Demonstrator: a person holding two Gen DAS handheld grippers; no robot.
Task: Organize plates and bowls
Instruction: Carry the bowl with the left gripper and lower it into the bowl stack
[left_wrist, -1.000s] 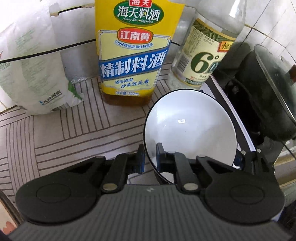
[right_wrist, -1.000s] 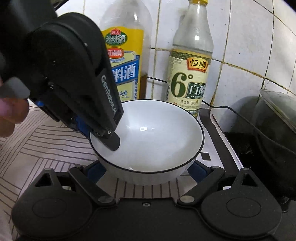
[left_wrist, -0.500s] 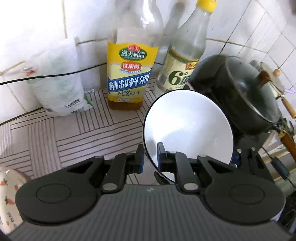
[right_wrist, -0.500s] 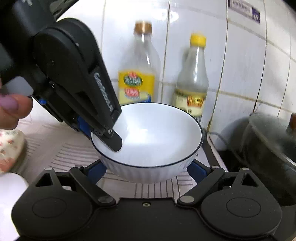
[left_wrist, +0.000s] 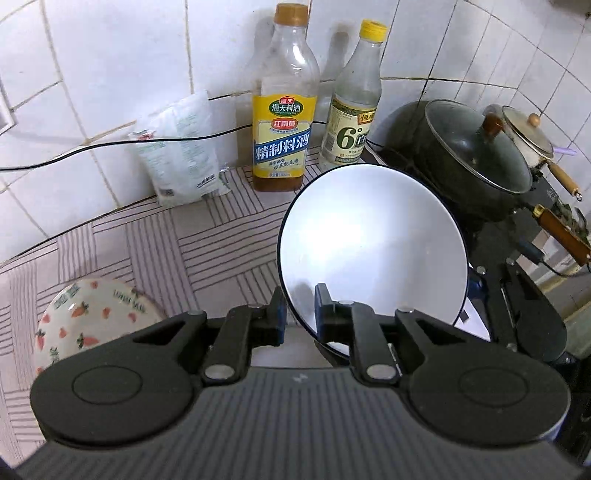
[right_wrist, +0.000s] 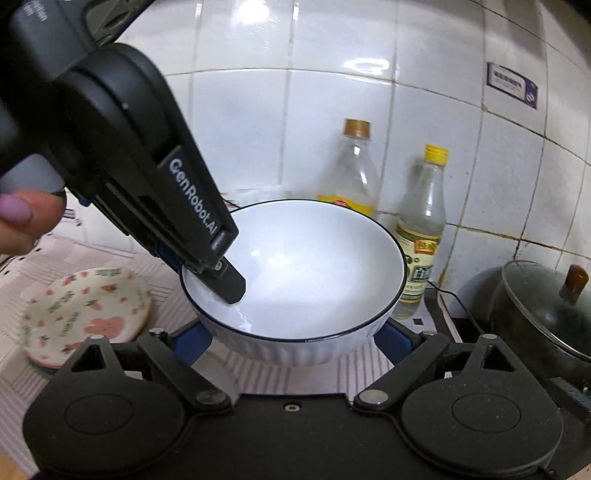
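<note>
White bowl (left_wrist: 373, 243) held clear above the patterned desk (left_wrist: 155, 243), left tongs (left_wrist: 300, 314) clamped on its rim, right tongs (right_wrist: 291, 332) pressed against both outer sides. Carrot-print plate (right_wrist: 85, 314) waiting below, left. Risk: uneven pull between the two grips, tipping or dropping the bowl.

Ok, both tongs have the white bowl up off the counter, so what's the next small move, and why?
Probably carry the white bowl leftward and lower it toward the carrot-print plate. The left tongs pinch its rim, the right tongs cradle its sides, and it hangs clear of the counter. The plate sits by itself on the left; keep the bowl level in passing.
</note>
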